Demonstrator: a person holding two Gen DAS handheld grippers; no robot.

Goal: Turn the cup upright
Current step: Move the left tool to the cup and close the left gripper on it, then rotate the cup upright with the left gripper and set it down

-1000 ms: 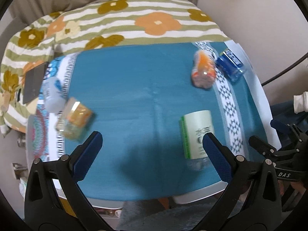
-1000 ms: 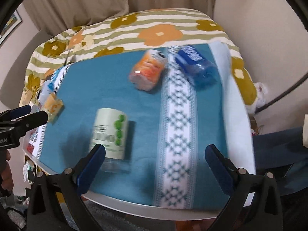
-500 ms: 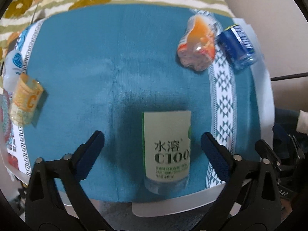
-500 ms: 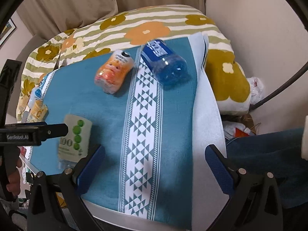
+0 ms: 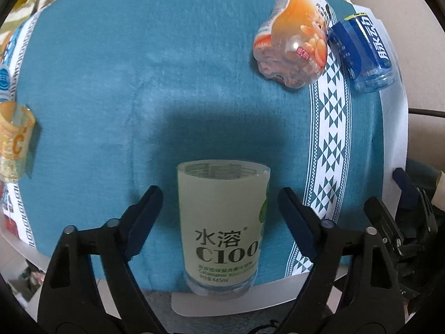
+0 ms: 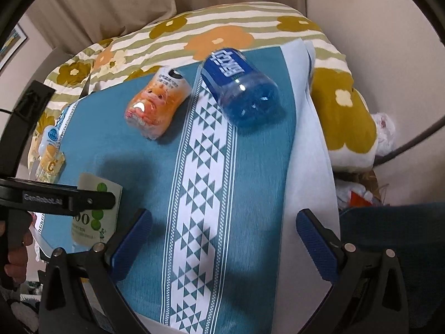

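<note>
Both jaws of the left gripper [image 5: 219,208], still apart, had closed in to straddle the green cup [image 5: 222,222]; grasp looked imminent, right gripper [image 6: 222,236] idle, apart

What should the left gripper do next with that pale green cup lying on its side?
Probably ease forward a little and close. The left gripper is open, its jaws on either side of the green cup without touching, and the cup lies on the blue cloth.

L gripper [image 5: 219,217] fingers spread wide, angled down; R gripper [image 6: 222,239] likewise, fingers wide apart
</note>
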